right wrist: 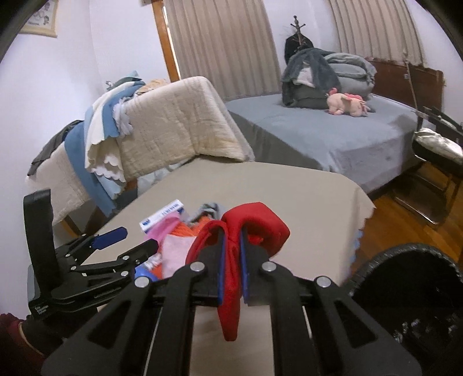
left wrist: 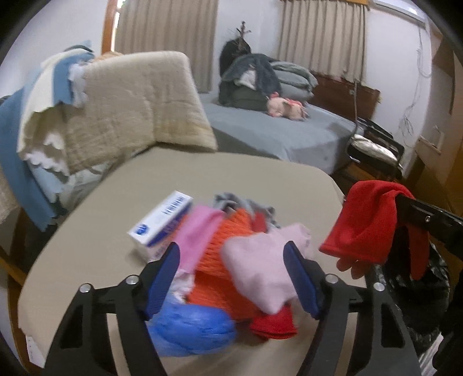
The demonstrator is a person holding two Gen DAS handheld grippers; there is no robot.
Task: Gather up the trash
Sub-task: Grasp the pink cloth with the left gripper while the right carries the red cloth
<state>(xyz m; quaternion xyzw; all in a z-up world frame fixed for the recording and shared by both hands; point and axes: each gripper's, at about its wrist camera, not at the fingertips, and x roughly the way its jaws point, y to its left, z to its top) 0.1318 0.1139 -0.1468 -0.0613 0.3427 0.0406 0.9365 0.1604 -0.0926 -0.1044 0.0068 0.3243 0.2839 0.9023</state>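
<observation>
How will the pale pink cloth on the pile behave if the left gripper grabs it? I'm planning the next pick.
The pale pink cloth looks soft and folded, so it'll probably sag and unfold. Likely light; it may drag the orange knit beneath.

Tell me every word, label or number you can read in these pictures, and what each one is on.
White and blue box on the table: blue print and a logo, too blurred to read.
Body of the left claw, seen from the right wrist: small white lettering, too small to read.
Framed picture on the wall: no legible words.
Nothing else carries text.
</observation>
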